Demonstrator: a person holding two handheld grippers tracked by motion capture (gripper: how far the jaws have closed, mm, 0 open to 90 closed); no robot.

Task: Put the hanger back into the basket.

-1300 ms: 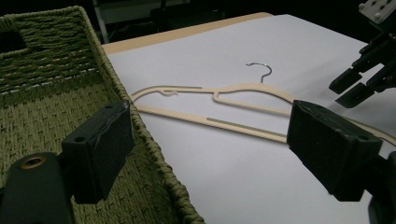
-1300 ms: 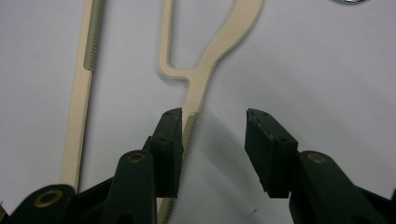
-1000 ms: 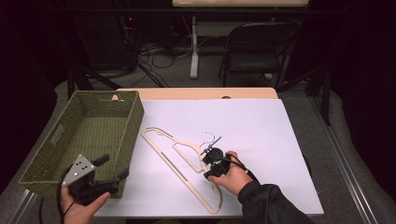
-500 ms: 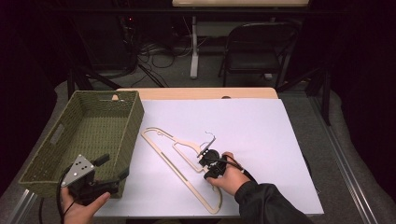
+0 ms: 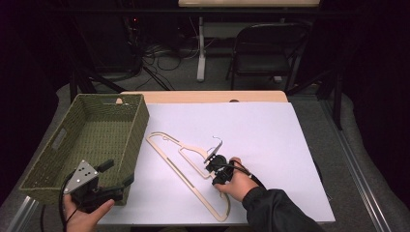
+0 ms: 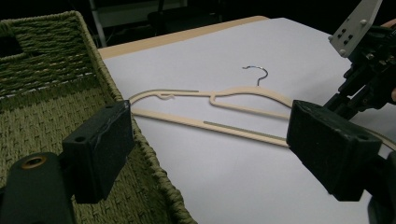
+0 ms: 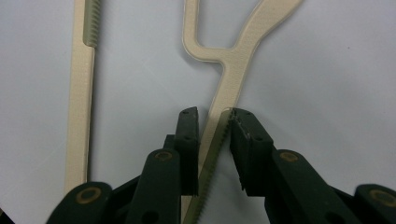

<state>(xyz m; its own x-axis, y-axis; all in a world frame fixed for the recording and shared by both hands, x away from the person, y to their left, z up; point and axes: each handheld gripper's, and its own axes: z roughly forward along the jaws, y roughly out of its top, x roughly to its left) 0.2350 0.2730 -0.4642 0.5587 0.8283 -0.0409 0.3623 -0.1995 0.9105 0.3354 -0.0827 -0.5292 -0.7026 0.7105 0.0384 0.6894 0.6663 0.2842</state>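
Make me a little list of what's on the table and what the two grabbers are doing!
table cover: white sheet
basket: green woven basket, on the table's left side, nothing seen inside
hanger: beige hanger with a metal hook, lying flat on the sheet
left gripper: jaws wide apart, holding nothing, at the basket's near corner
right gripper: jaws on either side of the hanger's arm, small gaps showing, not yet clamped
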